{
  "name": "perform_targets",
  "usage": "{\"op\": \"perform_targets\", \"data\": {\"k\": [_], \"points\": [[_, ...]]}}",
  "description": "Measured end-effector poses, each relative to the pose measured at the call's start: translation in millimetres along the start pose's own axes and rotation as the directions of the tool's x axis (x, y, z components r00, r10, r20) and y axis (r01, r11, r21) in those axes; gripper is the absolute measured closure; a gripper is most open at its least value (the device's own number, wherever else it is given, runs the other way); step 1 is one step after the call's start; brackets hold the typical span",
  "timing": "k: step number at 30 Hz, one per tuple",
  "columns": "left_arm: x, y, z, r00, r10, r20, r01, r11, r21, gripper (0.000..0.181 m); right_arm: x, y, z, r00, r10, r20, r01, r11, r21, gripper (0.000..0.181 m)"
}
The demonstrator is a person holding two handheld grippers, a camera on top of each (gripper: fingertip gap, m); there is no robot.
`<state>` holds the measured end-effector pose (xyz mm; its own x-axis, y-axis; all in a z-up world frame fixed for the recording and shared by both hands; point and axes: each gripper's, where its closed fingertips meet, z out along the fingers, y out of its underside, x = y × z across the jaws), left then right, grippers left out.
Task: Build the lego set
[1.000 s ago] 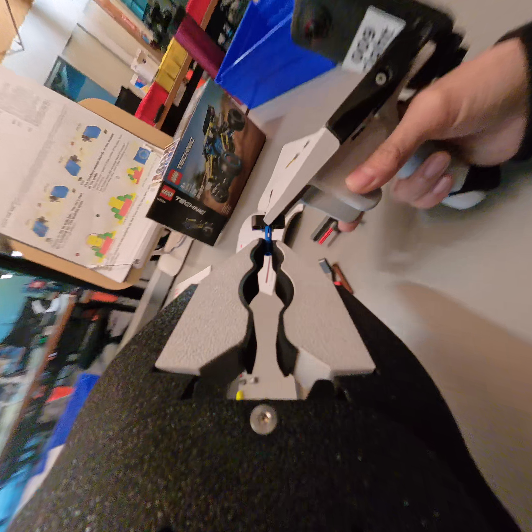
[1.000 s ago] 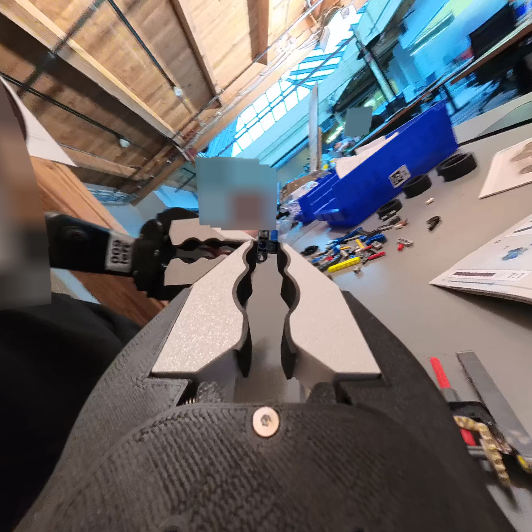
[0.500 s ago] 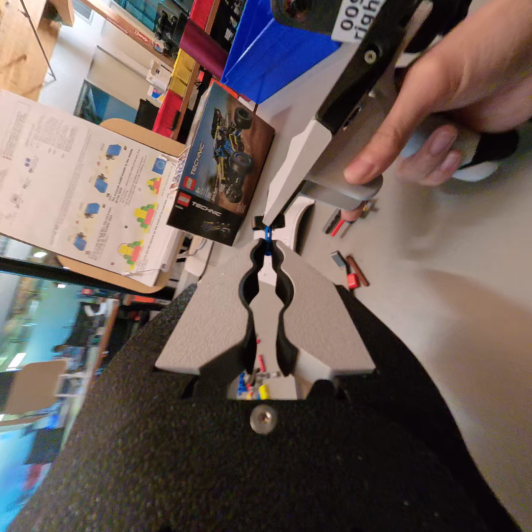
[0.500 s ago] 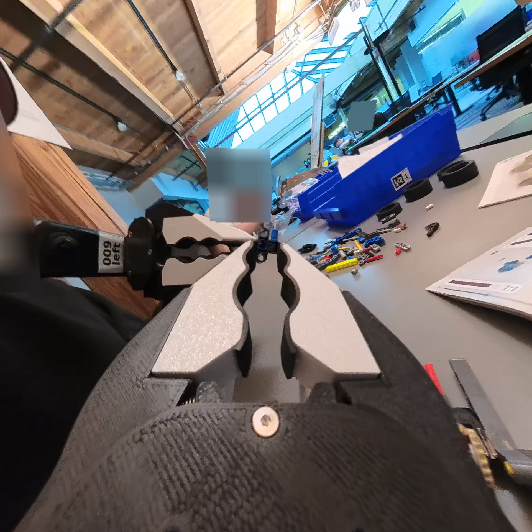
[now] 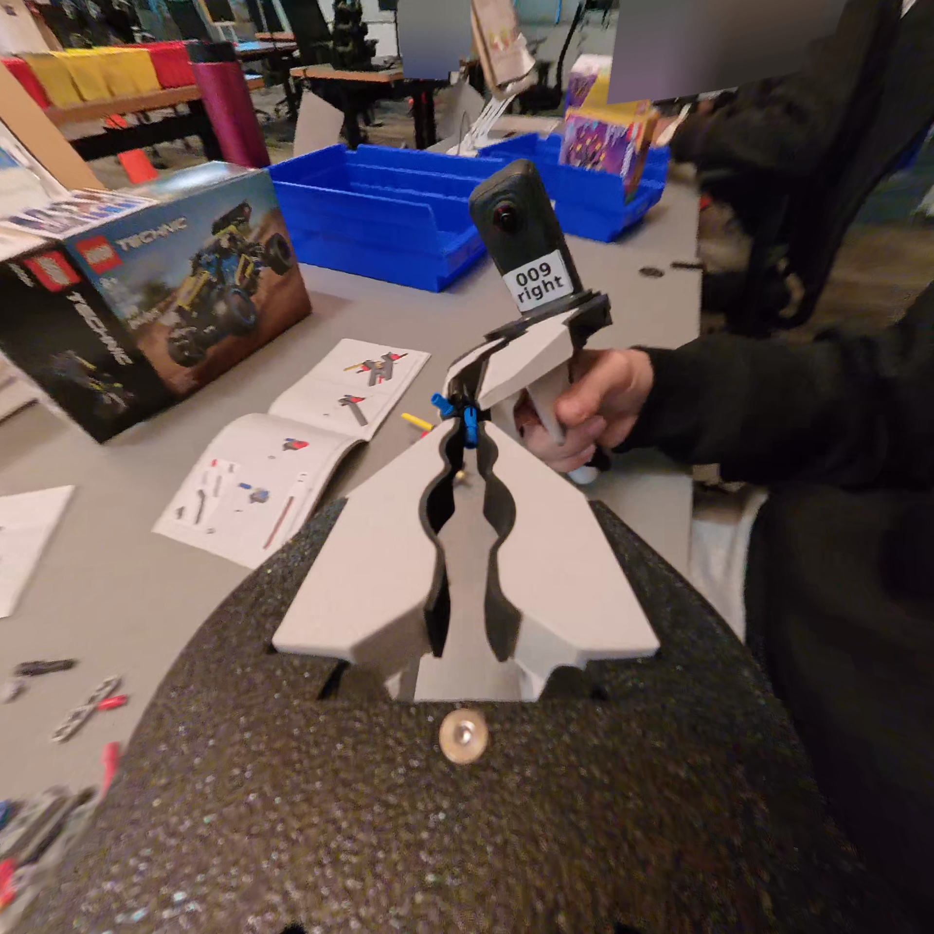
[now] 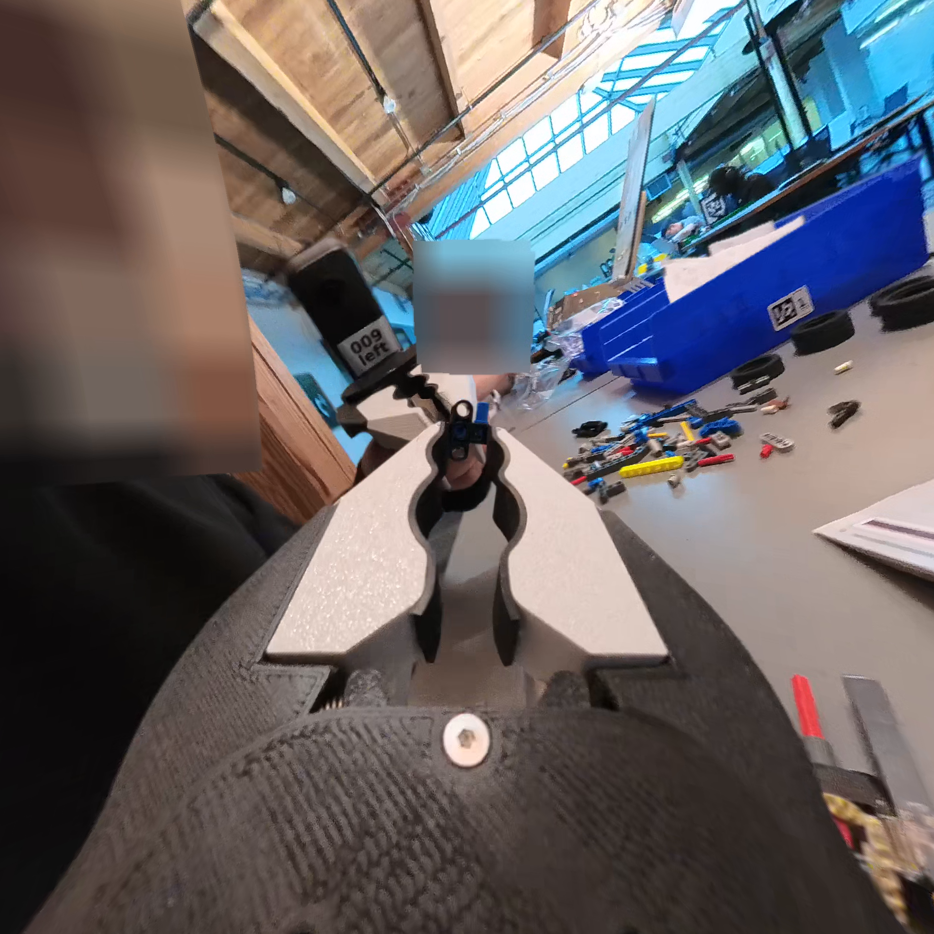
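In the left wrist view my left gripper (image 5: 468,433) is shut on a small blue pin (image 5: 470,423) at its tips. The right gripper (image 5: 457,399), held by a hand (image 5: 586,404), meets it tip to tip just beyond. In the right wrist view my right gripper (image 6: 462,438) is shut on a small black connector (image 6: 460,427) that carries blue pins (image 6: 480,412). The left gripper's fingers (image 6: 399,404) sit right behind the connector. Both are held in the air above the grey table (image 5: 101,581). Whether the held pin is seated in the connector is hidden.
A Lego box (image 5: 167,298), an open instruction booklet (image 5: 303,445) and blue bins (image 5: 384,217) lie beyond the grippers. A pile of loose parts (image 6: 657,450), black tyres (image 6: 821,331), a red axle (image 6: 804,707) and a grey beam (image 6: 879,728) lie on the table. A person in black stands close on the right. My two grippers' fingertips are within a few centimetres of each other. The red axle (image 6: 804,707) is about equally far from each gripper, around 15 cm.
Both grippers stayed tip to tip on the small parts. The left gripper rolled from a sideways tilt to level, and the right gripper tilted slightly, so the black connector now shows more fully.
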<state>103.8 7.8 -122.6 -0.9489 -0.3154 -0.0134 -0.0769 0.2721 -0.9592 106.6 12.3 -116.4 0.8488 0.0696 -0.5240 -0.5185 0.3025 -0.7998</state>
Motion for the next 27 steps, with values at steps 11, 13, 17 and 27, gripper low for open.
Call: {"op": "perform_targets", "data": {"k": [11, 13, 17, 27], "points": [[0, -7, 5, 0.995, -0.069, -0.072, 0.079, 0.986, 0.148, 0.176, -1, -12, -4, 0.997, -0.077, -0.024, 0.080, 0.992, 0.096, 0.168], [-4, -3, 3, 0.998, -0.052, -0.046, 0.057, 0.990, 0.127, 0.173, 0, -17, -8, 0.997, -0.068, -0.036, 0.072, 0.989, 0.128, 0.169], [-3, -10, -3, 0.993, -0.086, -0.081, 0.099, 0.980, 0.170, 0.174, 0, -13, -5, 0.991, -0.119, -0.053, 0.123, 0.990, 0.076, 0.167], [-1, -6, -3, 0.994, -0.055, -0.092, 0.068, 0.988, 0.142, 0.178, -1, -9, -1, 0.988, -0.141, -0.068, 0.145, 0.987, 0.063, 0.167]]}}
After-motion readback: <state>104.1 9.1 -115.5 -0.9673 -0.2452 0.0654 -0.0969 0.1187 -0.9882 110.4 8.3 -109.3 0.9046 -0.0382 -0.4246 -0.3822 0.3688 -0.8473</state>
